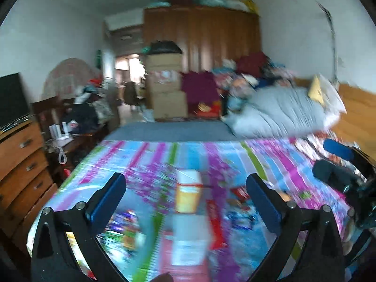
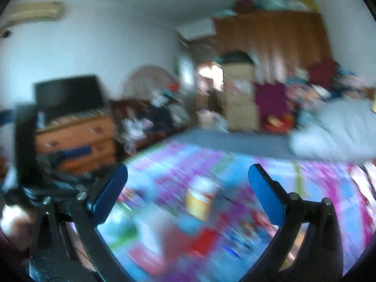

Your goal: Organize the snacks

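Both views are blurred. The left hand-held gripper (image 1: 185,195) has its fingers wide apart, holding nothing; the right hand-held gripper (image 2: 188,188) is spread the same way. Snack packets (image 1: 239,211) lie below and between the fingers on the colourful striped sheet (image 1: 145,150) of the bed. Just ahead stands a yellow-and-white snack box (image 1: 188,192). Farther behind is a grey quilt (image 1: 279,112).

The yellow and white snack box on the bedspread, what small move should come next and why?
Probably ease the left gripper down toward the snack box. Its jaws are open and empty, and the box lies between them ahead. The blur makes finer aim hard to judge.
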A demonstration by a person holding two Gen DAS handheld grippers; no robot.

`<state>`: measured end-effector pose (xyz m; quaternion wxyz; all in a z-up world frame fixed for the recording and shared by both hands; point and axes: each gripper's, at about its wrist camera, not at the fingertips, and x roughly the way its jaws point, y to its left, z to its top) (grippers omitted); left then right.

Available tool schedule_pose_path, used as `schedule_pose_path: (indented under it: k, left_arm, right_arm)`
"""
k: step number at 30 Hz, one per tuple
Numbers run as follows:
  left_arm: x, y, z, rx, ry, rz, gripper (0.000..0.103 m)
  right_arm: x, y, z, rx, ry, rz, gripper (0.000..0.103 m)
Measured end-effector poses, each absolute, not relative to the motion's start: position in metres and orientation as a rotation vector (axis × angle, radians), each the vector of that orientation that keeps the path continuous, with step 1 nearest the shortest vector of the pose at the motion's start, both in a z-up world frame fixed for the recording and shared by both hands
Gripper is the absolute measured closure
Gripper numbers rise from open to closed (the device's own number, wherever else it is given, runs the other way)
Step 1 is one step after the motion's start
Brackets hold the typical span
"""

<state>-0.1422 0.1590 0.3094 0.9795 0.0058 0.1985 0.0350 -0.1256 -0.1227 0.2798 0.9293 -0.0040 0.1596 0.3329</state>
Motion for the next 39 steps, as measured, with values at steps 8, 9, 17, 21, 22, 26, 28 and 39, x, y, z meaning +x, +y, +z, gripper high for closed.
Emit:
schedule_pose_path:
  k: [8, 9, 17, 21, 22, 26, 28, 39]
  left_arm:
    - [-0.108, 0.065, 0.263, 0.079, 0.566, -0.042, 0.001]
    - [-0.106, 0.058, 0.259, 0.085, 0.586, -0.047, 0.001]
    - [-0.092, 0.022, 0.224, 0.138, 0.68, -0.026, 0.001]
    - [-0.085, 0.015, 0.215, 0.15, 0.702, -0.003, 0.001]
    - [-0.082, 0.014, 0.213, 0.147, 0.709, 0.0, 0.001]
    - [-0.073, 0.003, 0.205, 0.152, 0.733, 0.003, 0.001]
    - [-0.069, -0.002, 0.2, 0.162, 0.744, 0.0, 0.001]
    - [-0.045, -0.033, 0.16, 0.215, 0.828, -0.009, 0.001]
  right_arm:
    - [-0.113, -0.24, 0.194, 0.093, 0.601, 0.435, 0.0]
    - [-0.115, -0.249, 0.184, 0.101, 0.637, 0.42, 0.0]
    - [-0.106, -0.279, 0.118, 0.143, 0.84, 0.408, 0.0]
    - [-0.099, -0.284, 0.099, 0.152, 0.882, 0.416, 0.0]
    - [-0.097, -0.285, 0.096, 0.152, 0.893, 0.419, 0.0]
    - [-0.08, -0.29, 0.078, 0.138, 0.934, 0.417, 0.0]
    - [-0.071, -0.293, 0.07, 0.13, 0.947, 0.413, 0.0]
    - [-0.031, -0.303, 0.039, 0.115, 0.987, 0.372, 0.0]
